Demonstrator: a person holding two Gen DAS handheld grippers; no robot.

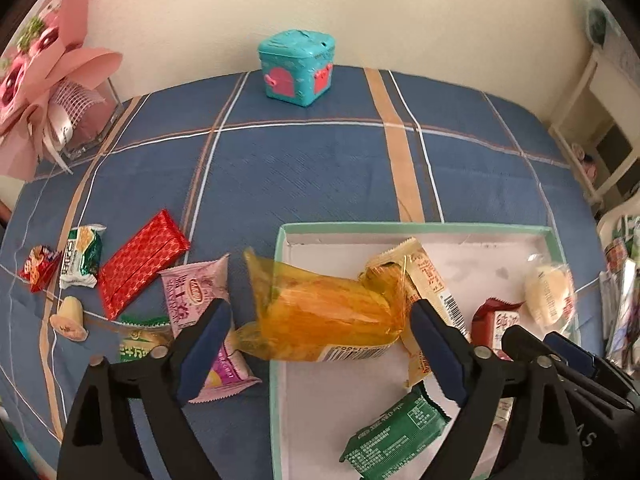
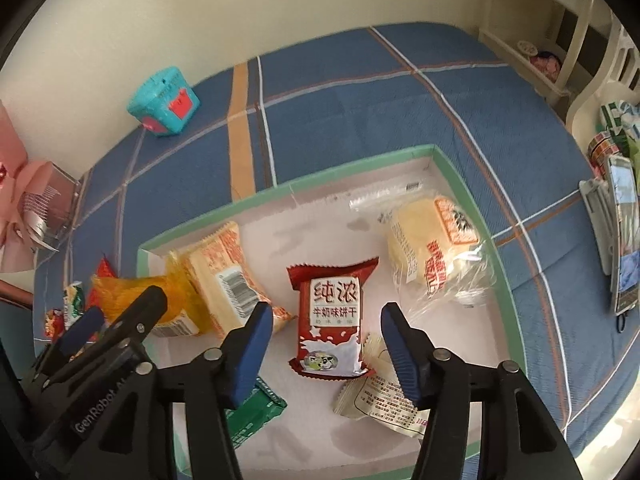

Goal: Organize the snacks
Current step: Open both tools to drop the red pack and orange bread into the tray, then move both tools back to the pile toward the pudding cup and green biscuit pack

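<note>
Fingers of left gripper (image 1: 320, 344) spread, orange packet (image 1: 324, 312) loose between, straddling tray rim (image 1: 280, 280). Right gripper (image 2: 326, 344) open over red biscuit pack (image 2: 332, 320). Several snacks in; pink packet (image 1: 200, 304) and others remain on desk.

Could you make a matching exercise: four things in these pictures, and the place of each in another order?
Things:
1. red-and-white biscuit packet
2. shiny red packet
3. teal box
4. orange transparent packet

Places:
A. at the far edge of the tablecloth, near the wall
B. lying across the left rim of the tray
C. flat inside the tray, between the right gripper's open jaws
D. on the cloth, left of the tray

Pairs: 1-C, 2-D, 3-A, 4-B
</note>
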